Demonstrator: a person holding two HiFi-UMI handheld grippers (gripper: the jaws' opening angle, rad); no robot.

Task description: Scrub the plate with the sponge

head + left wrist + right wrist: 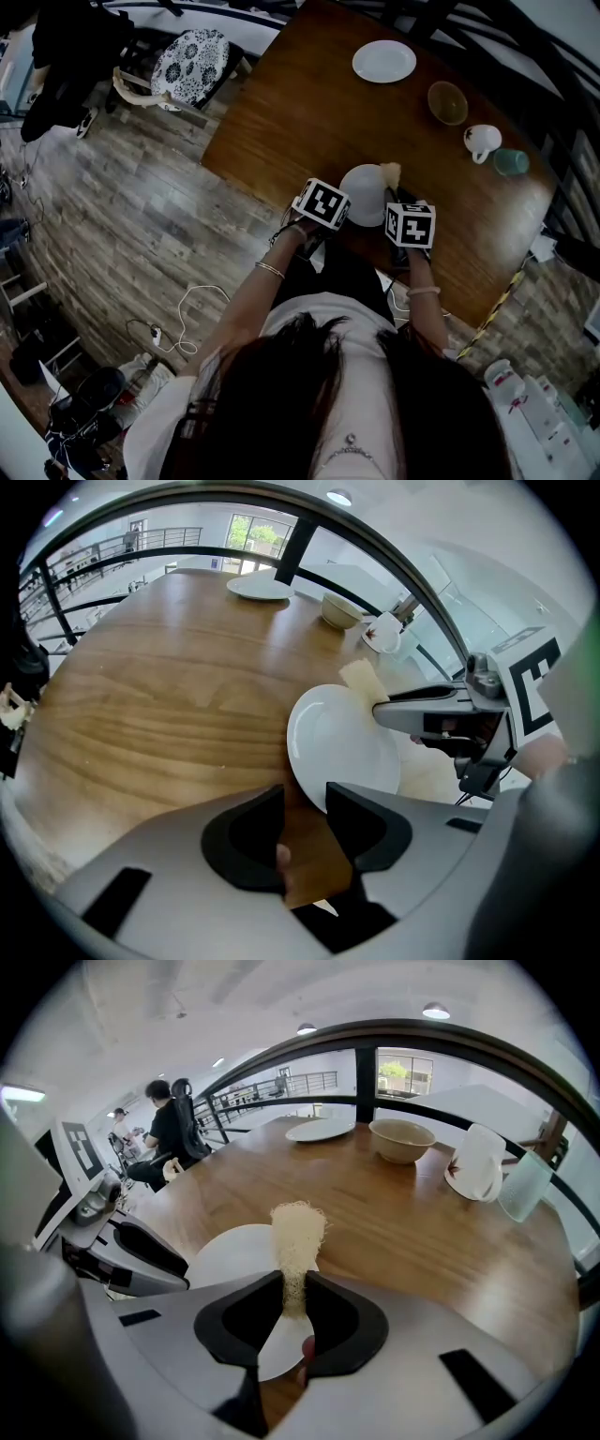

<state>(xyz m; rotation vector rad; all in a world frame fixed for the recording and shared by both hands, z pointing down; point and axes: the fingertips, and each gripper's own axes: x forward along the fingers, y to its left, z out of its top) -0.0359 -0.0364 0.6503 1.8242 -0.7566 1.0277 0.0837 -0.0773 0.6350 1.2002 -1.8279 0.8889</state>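
Now right hand-held gripper point(293, 1283) pinches sponge point(298, 1232) over plate point(234, 1251); left hand-held gripper point(305, 794) narrowly parted at rim

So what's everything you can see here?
table: 1, brown wood, under everything
near plate: 1, white, table's near edge
sponge: 1, pale yellow, at near plate's far rim
far plate: 1, white, table's far end
bowl: 1, tan, right of far plate
mug: 1, white, past the bowl
cup: 1, green, beside mug
chair: 1, patterned seat, left of table
left tool: 1, grey, jaws apart at near plate's rim
right tool: 1, grey, shut on sponge
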